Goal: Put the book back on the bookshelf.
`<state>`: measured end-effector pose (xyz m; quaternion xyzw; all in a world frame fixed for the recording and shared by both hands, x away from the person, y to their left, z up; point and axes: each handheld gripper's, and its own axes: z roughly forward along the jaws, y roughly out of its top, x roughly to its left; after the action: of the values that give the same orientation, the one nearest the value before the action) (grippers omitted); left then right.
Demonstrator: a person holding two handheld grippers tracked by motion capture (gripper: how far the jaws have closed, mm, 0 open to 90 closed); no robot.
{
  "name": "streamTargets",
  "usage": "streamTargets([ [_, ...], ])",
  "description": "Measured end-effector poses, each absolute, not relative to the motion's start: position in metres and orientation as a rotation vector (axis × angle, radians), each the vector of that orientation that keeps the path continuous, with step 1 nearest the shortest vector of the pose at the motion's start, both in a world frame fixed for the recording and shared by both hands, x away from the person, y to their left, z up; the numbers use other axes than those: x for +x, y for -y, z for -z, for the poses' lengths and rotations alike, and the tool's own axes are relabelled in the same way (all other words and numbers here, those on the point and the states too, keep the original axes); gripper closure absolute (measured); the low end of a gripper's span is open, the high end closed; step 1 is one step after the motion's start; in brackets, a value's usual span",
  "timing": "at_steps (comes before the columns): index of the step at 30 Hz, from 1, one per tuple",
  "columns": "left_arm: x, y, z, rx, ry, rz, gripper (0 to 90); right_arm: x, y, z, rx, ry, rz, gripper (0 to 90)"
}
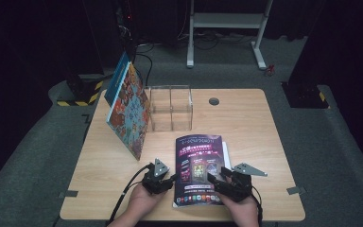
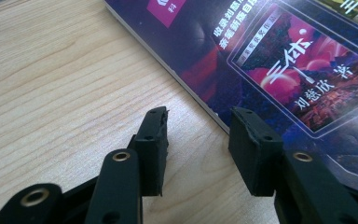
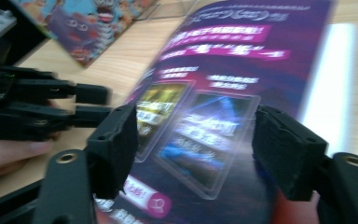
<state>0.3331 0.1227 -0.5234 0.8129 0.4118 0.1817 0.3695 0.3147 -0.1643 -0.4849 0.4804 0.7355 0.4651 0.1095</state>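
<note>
- The purple magazine (image 1: 199, 165) lies flat and closed on the tabletop (image 1: 246, 123), near the front edge — cover up, its top pointing away from the person.
- Its glossy cover carries pink and white lettering and two framed pictures side by side.
- A white page edge shows along its right side.

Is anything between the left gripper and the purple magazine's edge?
Nothing visible. The left gripper is open beside the purple magazine, with bare table between its jaws and the near edge.
</note>
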Motion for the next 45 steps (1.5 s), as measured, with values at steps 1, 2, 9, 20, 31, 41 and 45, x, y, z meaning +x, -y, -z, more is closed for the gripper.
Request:
streamTargets([
  [1, 0.333, -0.123, 0.523, 2.086, -1.057, -0.466, 56.8, 0.313, 0.161, 0.484, 1.389, -2.155, -1.307, 30.1],
  [2, 0.333, -0.123, 0.523, 2.081, -1.064, -0.46, 56.0, 0.312, 0.161, 0.484, 1.398, -2.126, -1.268, 30.3],
  [9, 0.332, -0.135, 0.522, 1.998, -1.102, -0.434, 53.3, 0.315, 0.174, 0.485, 1.478, -2.087, -1.228, 27.4],
  [20, 0.313, -0.145, 0.503, 1.777, -1.006, -0.433, 52.0, 0.317, 0.171, 0.49, 1.498, -2.103, -1.186, 26.4],
  [31, 0.305, -0.112, 0.517, 1.923, -0.901, -0.359, 44.6, 0.317, 0.166, 0.492, 1.493, -2.097, -1.224, 27.7],
  [41, 0.302, -0.098, 0.522, 1.829, -0.996, -0.388, 52.9, 0.317, 0.165, 0.49, 1.521, -2.101, -1.252, 28.5],
  [45, 0.306, -0.108, 0.519, 2.007, -0.911, -0.425, 52.6, 0.318, 0.166, 0.49, 1.529, -2.103, -1.237, 28.2],
])
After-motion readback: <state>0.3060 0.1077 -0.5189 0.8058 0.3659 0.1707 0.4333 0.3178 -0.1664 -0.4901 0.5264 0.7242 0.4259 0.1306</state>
